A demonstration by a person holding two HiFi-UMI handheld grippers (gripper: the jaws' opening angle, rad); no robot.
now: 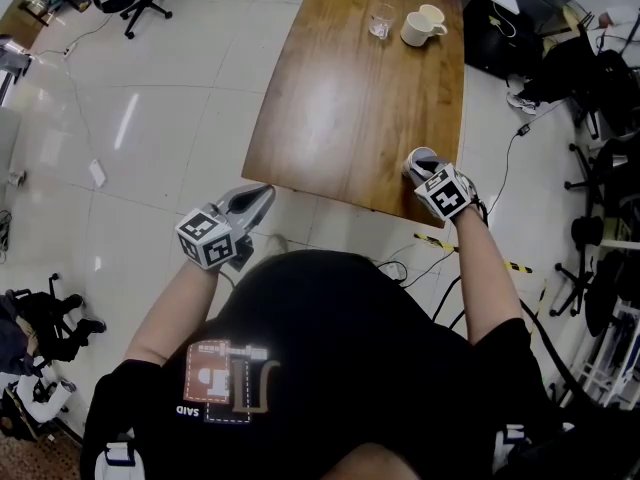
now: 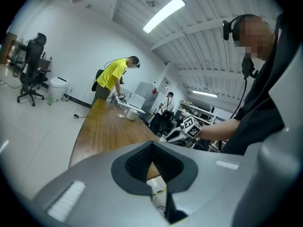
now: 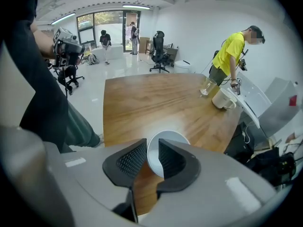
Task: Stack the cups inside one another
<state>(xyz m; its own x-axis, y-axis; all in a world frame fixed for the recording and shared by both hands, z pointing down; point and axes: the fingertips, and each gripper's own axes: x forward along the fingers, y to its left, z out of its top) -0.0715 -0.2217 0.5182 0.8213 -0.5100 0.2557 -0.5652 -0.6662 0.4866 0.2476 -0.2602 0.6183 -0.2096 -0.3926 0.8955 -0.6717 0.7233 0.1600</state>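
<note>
At top of frame on the table [image 1: 330, 118], glass [image 1: 381, 21] just left of mug [image 1: 423, 26]; lower right, near table's edge, cup [image 1: 420, 157].

Your counter [image 1: 340, 98]: warm brown, streaked wood grain. The cup [image 3: 171, 136] at your right tool [image 3: 153, 143]: white. Far mug [image 1: 422, 25]: cream. The glass [image 1: 381, 21]: clear. Right tool and left tool [image 2: 152, 145]: grey, black ribbed pads. Your marker cubes [image 1: 205, 236]: black-and-white squares. The floor [image 1: 150, 118]: pale, glossy.
</note>
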